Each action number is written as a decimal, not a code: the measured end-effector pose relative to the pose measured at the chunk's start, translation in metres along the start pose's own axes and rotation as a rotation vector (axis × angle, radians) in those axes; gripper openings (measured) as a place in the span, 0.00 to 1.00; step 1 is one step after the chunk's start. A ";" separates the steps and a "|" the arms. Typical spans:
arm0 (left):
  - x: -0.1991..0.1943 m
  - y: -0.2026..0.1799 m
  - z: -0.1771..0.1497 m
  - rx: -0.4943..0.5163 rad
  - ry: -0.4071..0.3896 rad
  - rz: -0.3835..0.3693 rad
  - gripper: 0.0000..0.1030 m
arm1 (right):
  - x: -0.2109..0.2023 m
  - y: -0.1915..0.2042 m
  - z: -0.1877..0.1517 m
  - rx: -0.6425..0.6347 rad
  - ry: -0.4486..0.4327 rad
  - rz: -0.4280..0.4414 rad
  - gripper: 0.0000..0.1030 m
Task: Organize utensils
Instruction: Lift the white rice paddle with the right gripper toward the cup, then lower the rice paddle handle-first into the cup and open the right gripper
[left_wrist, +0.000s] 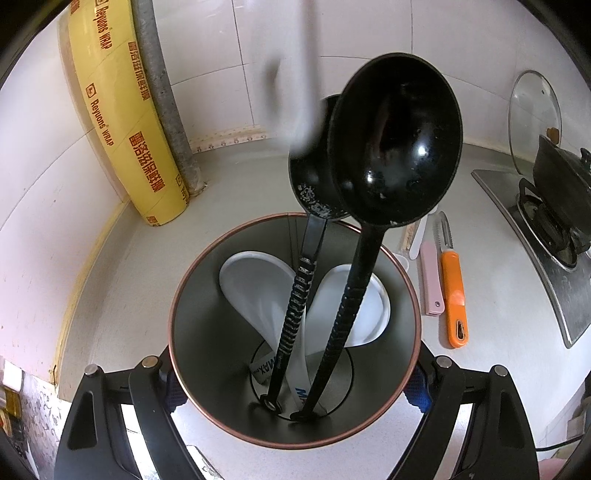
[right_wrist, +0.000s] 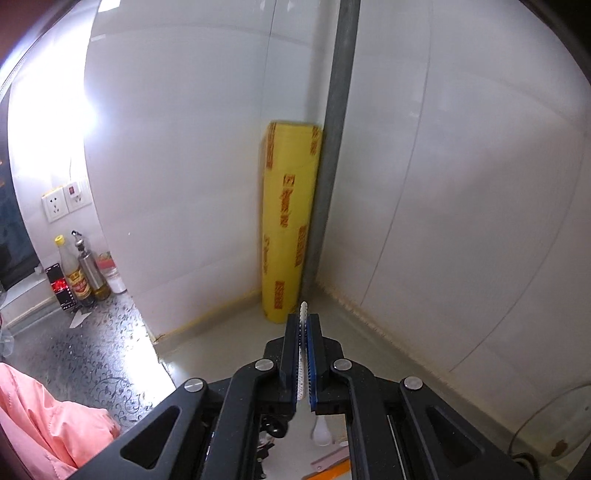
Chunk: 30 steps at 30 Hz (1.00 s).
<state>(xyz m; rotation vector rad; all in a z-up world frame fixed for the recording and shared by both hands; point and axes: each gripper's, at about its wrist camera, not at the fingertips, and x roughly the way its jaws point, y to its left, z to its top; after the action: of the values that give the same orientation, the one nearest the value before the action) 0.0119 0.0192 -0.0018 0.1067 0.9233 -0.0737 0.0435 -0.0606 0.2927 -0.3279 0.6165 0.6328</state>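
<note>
In the left wrist view my left gripper (left_wrist: 295, 373) is shut on a dark metal utensil holder with a copper rim (left_wrist: 192, 273), one finger on each side. Inside stand two black ladles, a large one (left_wrist: 395, 140) and a smaller one (left_wrist: 314, 173), handles down, and two white rice paddles (left_wrist: 255, 280). A blurred white utensil (left_wrist: 291, 85) hangs above the holder. In the right wrist view my right gripper (right_wrist: 303, 325) is shut on a thin white ridged utensil handle (right_wrist: 303, 308), held upright edge-on between the pads, high above the counter.
An orange peeler (left_wrist: 453, 291), a pink-handled knife (left_wrist: 430, 277) and a white utensil (left_wrist: 417, 240) lie on the grey counter right of the holder. A yellow cling-wrap roll (left_wrist: 122, 122) and a grey pipe (left_wrist: 162, 92) stand in the corner. The stove with a black pot (left_wrist: 561, 184) and a glass lid (left_wrist: 533, 110) are at right.
</note>
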 end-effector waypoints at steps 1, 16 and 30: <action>0.000 0.000 0.000 0.003 -0.001 0.000 0.87 | 0.009 0.002 -0.002 0.006 0.018 0.010 0.04; -0.001 -0.001 -0.001 0.017 -0.006 -0.008 0.87 | 0.086 0.009 -0.036 0.067 0.207 0.116 0.04; 0.000 0.000 0.000 0.019 -0.005 -0.007 0.87 | 0.132 0.007 -0.068 0.161 0.350 0.194 0.04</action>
<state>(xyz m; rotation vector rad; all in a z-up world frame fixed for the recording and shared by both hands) 0.0116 0.0188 -0.0016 0.1203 0.9180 -0.0892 0.0935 -0.0272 0.1564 -0.2300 1.0380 0.7120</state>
